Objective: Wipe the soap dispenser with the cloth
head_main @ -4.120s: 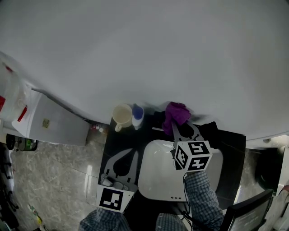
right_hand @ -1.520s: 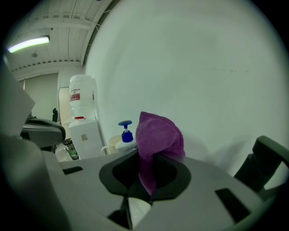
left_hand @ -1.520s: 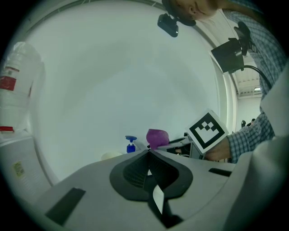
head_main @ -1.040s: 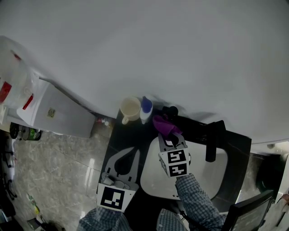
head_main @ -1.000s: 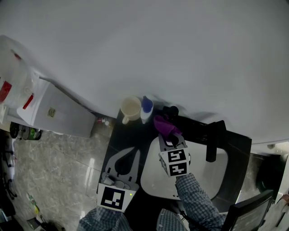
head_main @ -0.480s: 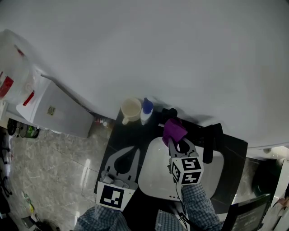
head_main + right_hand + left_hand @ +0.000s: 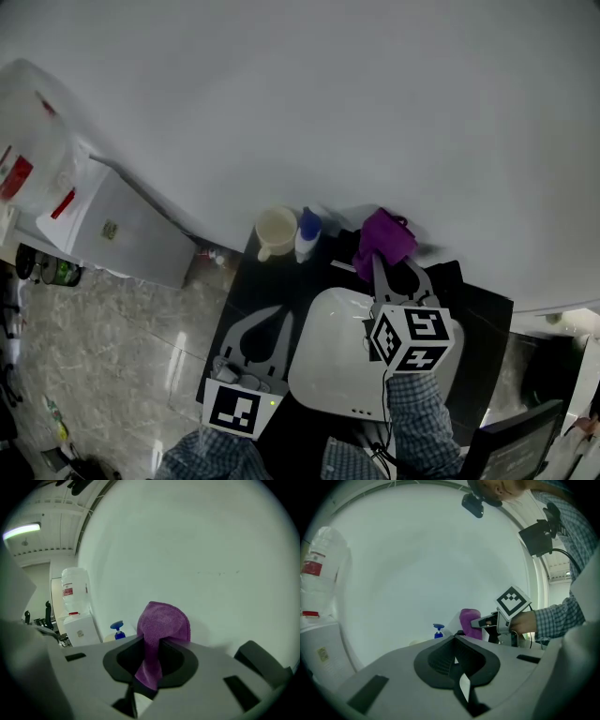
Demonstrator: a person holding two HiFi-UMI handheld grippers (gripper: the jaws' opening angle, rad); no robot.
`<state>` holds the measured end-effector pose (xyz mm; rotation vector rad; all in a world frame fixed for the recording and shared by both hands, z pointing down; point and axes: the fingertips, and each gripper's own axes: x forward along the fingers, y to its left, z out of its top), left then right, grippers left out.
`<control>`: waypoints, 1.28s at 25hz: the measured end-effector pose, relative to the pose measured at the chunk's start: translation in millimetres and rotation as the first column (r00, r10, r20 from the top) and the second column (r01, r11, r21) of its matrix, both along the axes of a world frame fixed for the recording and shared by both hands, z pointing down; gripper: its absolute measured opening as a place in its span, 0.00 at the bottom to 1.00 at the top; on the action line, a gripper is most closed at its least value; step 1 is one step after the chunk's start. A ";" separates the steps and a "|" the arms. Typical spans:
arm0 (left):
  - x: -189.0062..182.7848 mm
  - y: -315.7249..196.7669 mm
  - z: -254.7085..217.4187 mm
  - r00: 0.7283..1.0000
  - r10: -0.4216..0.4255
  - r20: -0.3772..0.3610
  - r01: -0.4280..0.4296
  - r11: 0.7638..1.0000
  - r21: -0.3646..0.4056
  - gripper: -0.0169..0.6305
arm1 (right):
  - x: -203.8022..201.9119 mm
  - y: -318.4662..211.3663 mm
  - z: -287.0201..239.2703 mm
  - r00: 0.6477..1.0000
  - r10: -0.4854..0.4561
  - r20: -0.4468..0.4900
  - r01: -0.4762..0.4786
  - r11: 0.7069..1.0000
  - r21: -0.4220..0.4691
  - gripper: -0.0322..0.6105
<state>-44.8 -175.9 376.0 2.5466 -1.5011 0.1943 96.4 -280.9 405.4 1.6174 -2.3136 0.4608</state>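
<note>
Pinching cloth (image 7: 159, 625): right gripper (image 7: 377, 261) jaws clamped on it | left gripper (image 7: 278, 316) jaws together, empty

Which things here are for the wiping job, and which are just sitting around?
For the job:
purple cloth
soap bottle with the blue pump

Just sitting around:
mug
white sink
water cooler

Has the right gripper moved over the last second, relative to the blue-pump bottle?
Yes. The right gripper, shut on the purple cloth, has shifted rightward, away from the blue-pump bottle.
</note>
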 end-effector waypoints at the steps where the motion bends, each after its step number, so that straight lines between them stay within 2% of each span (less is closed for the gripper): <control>1: -1.4 0.3 0.3 1.000 -0.003 0.000 0.003 1.000 -0.001 0.03 | -3.0 -4.2 -0.2 1.000 -0.001 -0.003 0.001 1.000 0.000 0.16; 12: -12.5 2.7 3.4 0.999 -0.033 0.004 0.033 0.999 -0.013 0.03 | -53.7 -6.5 25.4 0.994 -0.105 -0.034 0.104 0.994 -0.024 0.17; 19: -12.0 5.7 8.0 0.999 -0.034 0.011 0.034 0.999 -0.013 0.03 | -74.0 3.7 56.0 0.986 -0.164 -0.036 0.161 0.983 -0.088 0.17; 28: -15.8 9.8 14.5 0.999 -0.046 0.015 0.046 0.998 -0.032 0.03 | -69.7 20.1 122.0 0.972 -0.225 -0.067 0.204 0.949 -0.240 0.16; 32: -14.5 11.4 17.7 0.999 -0.045 0.014 0.045 0.998 -0.041 0.03 | -55.3 25.8 139.2 0.976 -0.204 -0.071 0.176 0.943 -0.281 0.16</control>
